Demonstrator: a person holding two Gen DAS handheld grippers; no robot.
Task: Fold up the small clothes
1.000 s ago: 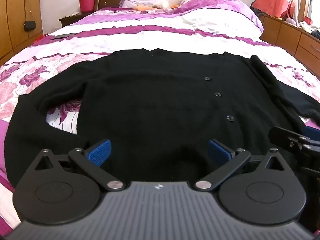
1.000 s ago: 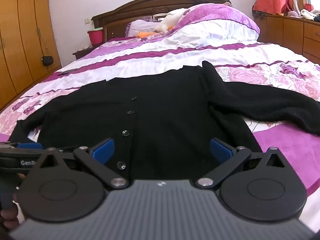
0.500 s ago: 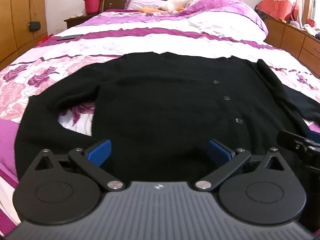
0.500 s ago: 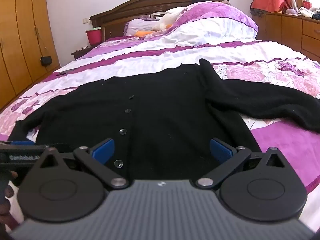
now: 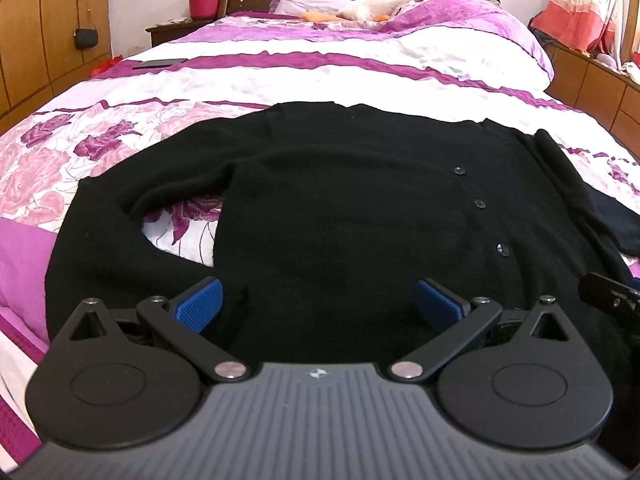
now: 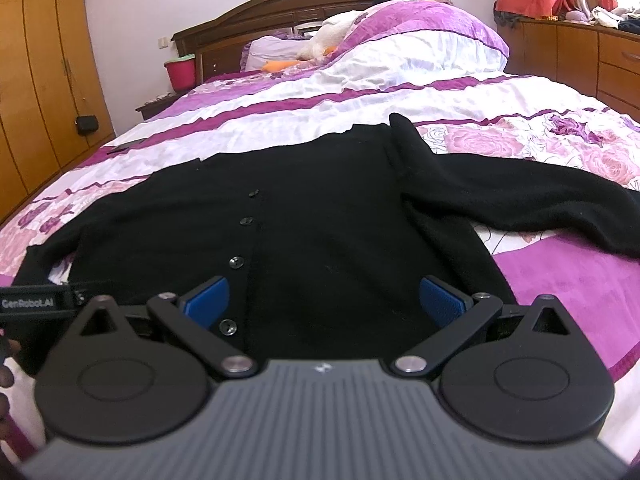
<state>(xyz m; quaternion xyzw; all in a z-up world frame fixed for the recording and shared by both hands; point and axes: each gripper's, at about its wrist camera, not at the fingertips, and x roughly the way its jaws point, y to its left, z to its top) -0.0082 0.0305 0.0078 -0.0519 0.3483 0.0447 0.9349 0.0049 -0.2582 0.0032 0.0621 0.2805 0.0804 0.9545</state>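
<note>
The black knitted button-front cardigan lies flat on the purple floral bed, hem nearest and long axis running away from the left gripper and right gripper, both wide open, empty.

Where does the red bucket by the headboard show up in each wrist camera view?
Left wrist: red bucket near the top edge, left of centre, on the nightstand.
Right wrist: red bucket in the upper left, beside the headboard.
Shared landmark: the black cardigan, its button row right of centre in left view, left of centre in right.
</note>
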